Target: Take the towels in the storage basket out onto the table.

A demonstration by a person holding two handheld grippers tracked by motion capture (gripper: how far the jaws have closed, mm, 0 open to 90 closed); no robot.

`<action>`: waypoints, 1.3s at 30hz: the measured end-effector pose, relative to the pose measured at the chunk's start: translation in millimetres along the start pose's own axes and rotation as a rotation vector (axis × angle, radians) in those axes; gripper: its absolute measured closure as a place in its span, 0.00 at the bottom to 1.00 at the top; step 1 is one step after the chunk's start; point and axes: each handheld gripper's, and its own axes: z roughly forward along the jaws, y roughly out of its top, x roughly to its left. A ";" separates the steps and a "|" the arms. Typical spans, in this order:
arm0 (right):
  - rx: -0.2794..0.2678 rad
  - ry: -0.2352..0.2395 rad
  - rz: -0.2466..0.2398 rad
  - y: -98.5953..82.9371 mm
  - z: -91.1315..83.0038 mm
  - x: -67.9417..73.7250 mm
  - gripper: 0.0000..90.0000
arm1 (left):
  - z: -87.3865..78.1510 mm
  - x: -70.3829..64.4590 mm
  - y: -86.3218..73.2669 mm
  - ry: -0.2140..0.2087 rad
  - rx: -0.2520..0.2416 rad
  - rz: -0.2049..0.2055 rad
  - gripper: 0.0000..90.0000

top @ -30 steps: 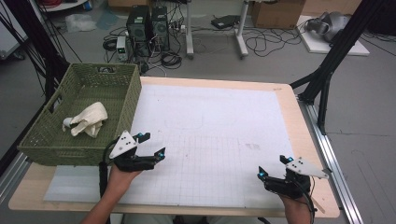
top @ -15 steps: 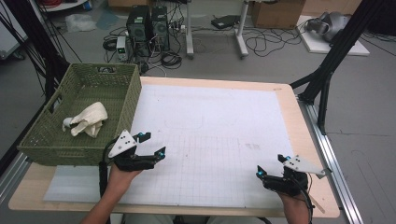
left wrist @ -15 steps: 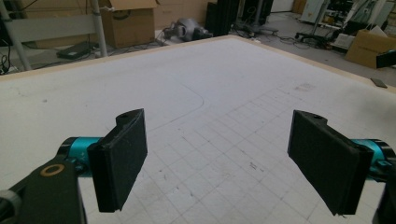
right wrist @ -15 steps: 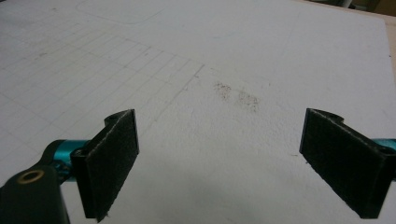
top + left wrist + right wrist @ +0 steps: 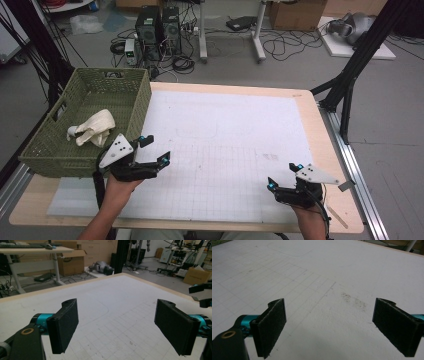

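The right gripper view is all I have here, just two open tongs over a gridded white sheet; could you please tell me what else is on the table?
Observer: A green woven basket stands at the table's left edge.
Operator: Thank you; is anything inside it?
Observer: Yes, a crumpled cream cloth lies in it.
Operator: And where is the other gripper?
Observer: The left gripper hangs beside the basket's near right corner, tongs open and empty.
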 end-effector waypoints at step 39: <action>0.007 -0.006 -0.004 2.8 2.8 3.0 0.12 | -45.9 194.6 33.2 0.333 0.287 -0.115 0.29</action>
